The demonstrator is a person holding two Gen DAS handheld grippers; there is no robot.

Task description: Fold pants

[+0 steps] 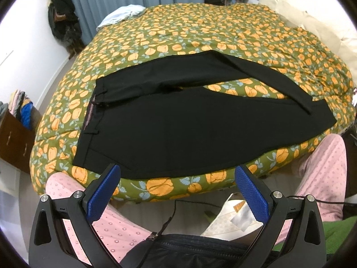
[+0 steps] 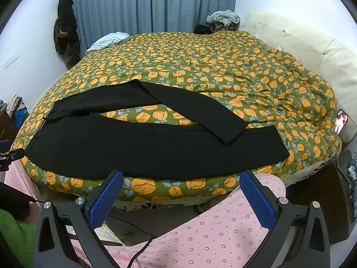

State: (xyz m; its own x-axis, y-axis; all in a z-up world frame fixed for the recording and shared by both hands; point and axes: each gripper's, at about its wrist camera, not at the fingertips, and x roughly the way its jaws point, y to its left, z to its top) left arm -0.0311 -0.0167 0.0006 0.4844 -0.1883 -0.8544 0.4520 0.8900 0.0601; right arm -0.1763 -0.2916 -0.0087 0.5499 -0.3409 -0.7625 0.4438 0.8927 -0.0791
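Black pants (image 1: 178, 120) lie spread on the flowered bed cover (image 1: 200, 26), waistband to the left, legs to the right. The far leg bends and its end crosses over the near leg's end (image 2: 225, 129). They also show in the right wrist view (image 2: 133, 145). My left gripper (image 1: 177, 174) is open and empty, held just off the bed's near edge before the pants' hip area. My right gripper (image 2: 181, 178) is open and empty, off the near edge before the near leg.
The bed's near edge (image 2: 169, 189) is right ahead. The person's pink-pyjama knees (image 1: 321, 167) (image 2: 212, 234) sit below the grippers. A cream headboard (image 2: 312, 51) is at right, a phone (image 2: 341, 120) on the bed's right edge, clothes (image 1: 121, 15) at the far corner.
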